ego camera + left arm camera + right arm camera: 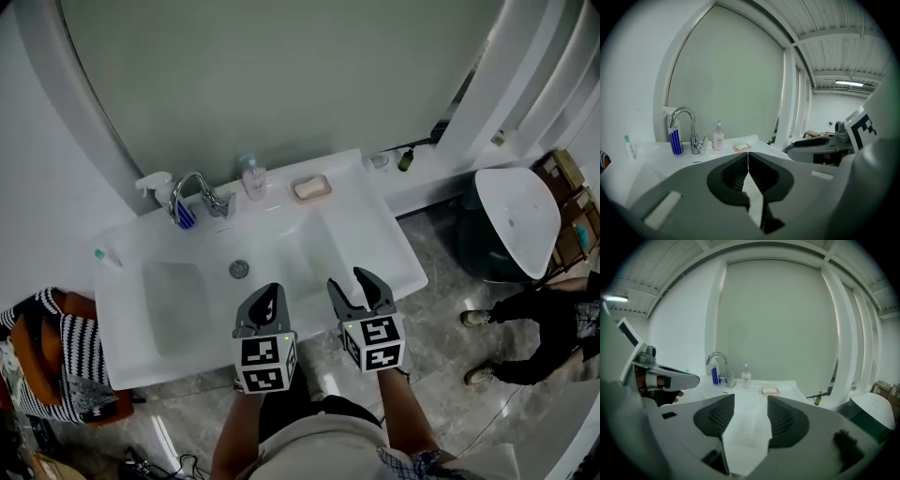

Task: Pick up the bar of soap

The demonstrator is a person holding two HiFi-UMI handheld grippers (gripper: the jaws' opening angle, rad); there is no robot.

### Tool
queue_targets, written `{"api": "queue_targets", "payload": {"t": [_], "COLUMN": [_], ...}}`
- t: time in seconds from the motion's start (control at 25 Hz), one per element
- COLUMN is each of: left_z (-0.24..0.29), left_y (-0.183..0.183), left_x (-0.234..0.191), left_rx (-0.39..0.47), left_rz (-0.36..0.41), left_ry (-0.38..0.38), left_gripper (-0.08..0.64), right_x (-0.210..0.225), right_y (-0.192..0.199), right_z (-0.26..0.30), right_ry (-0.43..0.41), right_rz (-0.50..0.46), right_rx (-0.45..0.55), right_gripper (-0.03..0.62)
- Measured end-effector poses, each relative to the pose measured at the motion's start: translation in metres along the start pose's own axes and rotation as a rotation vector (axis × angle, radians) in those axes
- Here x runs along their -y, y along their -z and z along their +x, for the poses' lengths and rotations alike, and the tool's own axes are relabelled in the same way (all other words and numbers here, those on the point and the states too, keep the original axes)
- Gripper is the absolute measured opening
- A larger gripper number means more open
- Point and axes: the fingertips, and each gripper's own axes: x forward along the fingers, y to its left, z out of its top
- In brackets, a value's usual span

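Jaws spread on right gripper (349, 279), pressed together on left gripper (270, 291). Reach right well ahead; straddle bar of soap (310, 188) squarely before closing.

No word, brand or number is legible. The pump bottle (251, 177) at the surface's far edge is too small to read. The cubes (263, 364) on the left gripper (269, 292) and right gripper (349, 281) bear only square patterns.

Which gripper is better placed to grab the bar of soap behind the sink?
Right, probably: the right gripper has its jaws apart, facing the pale bar of soap in its pink dish; the left gripper is shut.
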Motion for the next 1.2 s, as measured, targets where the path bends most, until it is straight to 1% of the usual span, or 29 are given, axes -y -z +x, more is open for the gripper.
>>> {"api": "queue_targets", "payload": {"t": [0.24,0.44,0.52,0.6,0.76,0.96,1.08,1.2], "left_z": [0.024,0.044,0.049,0.054,0.062,0.073,0.081,0.090], "left_y": [-0.013,-0.024,-0.024,-0.022,-0.020,-0.026,-0.027,-0.025], "left_x": [-0.015,-0.015,-0.017,-0.020,-0.024,-0.031,-0.032,-0.030], "left_rx": [-0.009,-0.009,-0.013,-0.025,-0.039,-0.038,-0.055,-0.086], "left_rz": [-0.001,0.033,0.037,0.036,0.039,0.031,0.038,0.058], "left_ry": [0.051,0.114,0.132,0.147,0.162,0.168,0.182,0.210], "left_gripper": [0.014,0.017,0.018,0.018,0.020,0.020,0.021,0.023], "right_x": [0.002,0.006,0.006,0.006,0.011,0.015,0.022,0.028], "right_y": [-0.011,-0.012,-0.015,-0.017,-0.033,-0.048,-0.059,-0.065], "right_z": [0.031,0.049,0.057,0.063,0.074,0.093,0.107,0.124], "right_ry": [0.017,0.044,0.050,0.048,0.051,0.036,0.015,-0.017], "right_rz": [-0.018,-0.004,-0.014,-0.038,-0.075,-0.165,-0.194,-0.240], "right_rx": [-0.021,-0.049,-0.046,-0.049,0.001,-0.011,0.001,-0.011], "right_gripper": [0.216,0.216,0.216,0.216,0.216,0.216,0.216,0.216]}}
